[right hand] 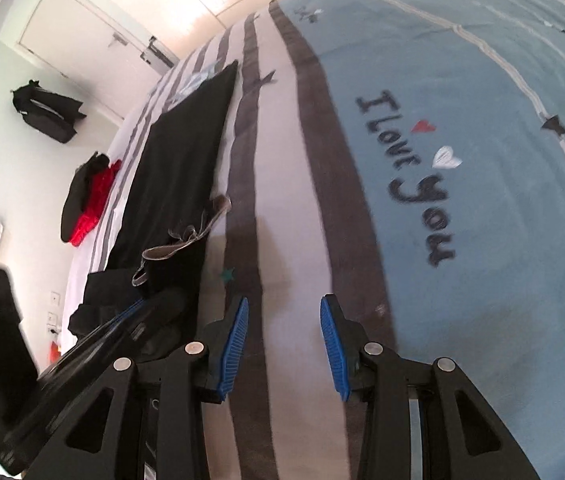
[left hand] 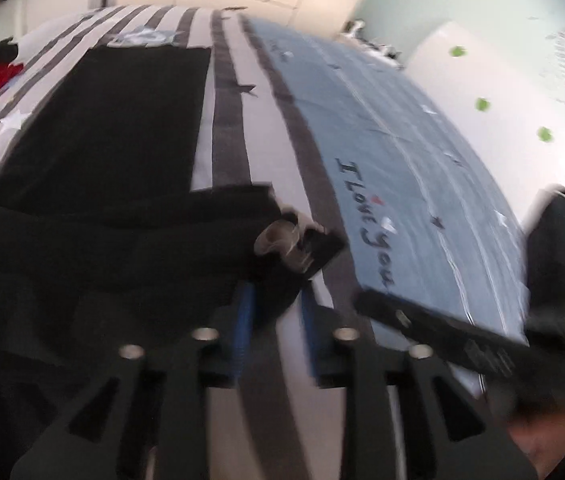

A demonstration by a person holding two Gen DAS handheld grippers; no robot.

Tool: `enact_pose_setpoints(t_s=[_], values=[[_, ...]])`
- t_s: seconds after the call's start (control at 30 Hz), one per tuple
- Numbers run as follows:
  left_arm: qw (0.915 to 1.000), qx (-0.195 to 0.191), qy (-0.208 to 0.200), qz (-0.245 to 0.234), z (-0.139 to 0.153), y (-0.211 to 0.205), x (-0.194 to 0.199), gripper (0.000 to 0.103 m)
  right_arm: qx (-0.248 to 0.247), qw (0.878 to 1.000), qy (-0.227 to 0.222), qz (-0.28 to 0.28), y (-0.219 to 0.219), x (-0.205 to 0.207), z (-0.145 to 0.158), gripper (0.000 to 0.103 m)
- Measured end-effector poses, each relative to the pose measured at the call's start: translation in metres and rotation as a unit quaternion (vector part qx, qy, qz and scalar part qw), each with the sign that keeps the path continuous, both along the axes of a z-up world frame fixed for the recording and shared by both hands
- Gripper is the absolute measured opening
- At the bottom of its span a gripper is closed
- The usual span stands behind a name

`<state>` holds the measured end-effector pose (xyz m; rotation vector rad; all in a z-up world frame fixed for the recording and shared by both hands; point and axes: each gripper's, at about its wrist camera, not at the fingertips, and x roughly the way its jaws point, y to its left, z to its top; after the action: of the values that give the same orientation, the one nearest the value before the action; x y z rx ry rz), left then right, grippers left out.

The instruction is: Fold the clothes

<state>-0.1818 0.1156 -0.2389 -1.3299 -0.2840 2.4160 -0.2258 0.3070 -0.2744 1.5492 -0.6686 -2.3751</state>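
Now: my left gripper (left hand: 276,292) pinching black garment (left hand: 102,128) at hem, centre-left of frame, rest spread on bed (left hand: 242,128). Right gripper (right hand: 284,344) spread, empty. Cloth soft, light, floppy; grab corners, near ribbon (right hand: 186,240).

Left wrist view looks forward along its fingers, low and close over the bedspread (left hand: 234,128), black garment (left hand: 94,128) ahead-left. Right wrist view sits a bit higher, facing up the bed. Both share the "I Love You" lettering (right hand: 406,176) and garment.
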Motion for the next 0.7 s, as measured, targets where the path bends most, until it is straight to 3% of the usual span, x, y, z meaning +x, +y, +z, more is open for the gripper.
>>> enact_pose_setpoints(t_s=[0.17, 0.33, 0.4, 0.5, 0.7], values=[[0.9981, -0.033, 0.011, 0.051, 0.022, -0.095, 0.027, 0.047, -0.017, 1.0, -0.004, 0.023, -0.024, 0.0, -0.004, 0.045], [0.9841, -0.11, 0.012, 0.139, 0.02, -0.195, 0.024, 0.049, -0.027, 0.999, -0.029, 0.022, -0.043, -0.002, -0.018, 0.046], [0.9806, -0.113, 0.002, 0.16, 0.011, -0.233, 0.018, 0.049, -0.038, 0.998, -0.045, 0.012, -0.047, -0.005, -0.027, 0.046], [0.9844, -0.093, -0.019, 0.148, -0.003, -0.267, 0.01, 0.049, -0.069, 0.995, -0.07, -0.01, -0.048, -0.006, -0.041, 0.046], [0.9898, -0.086, -0.044, 0.104, -0.029, -0.283, -0.003, 0.049, -0.099, 0.989, -0.095, -0.059, -0.048, -0.017, -0.064, 0.046]])
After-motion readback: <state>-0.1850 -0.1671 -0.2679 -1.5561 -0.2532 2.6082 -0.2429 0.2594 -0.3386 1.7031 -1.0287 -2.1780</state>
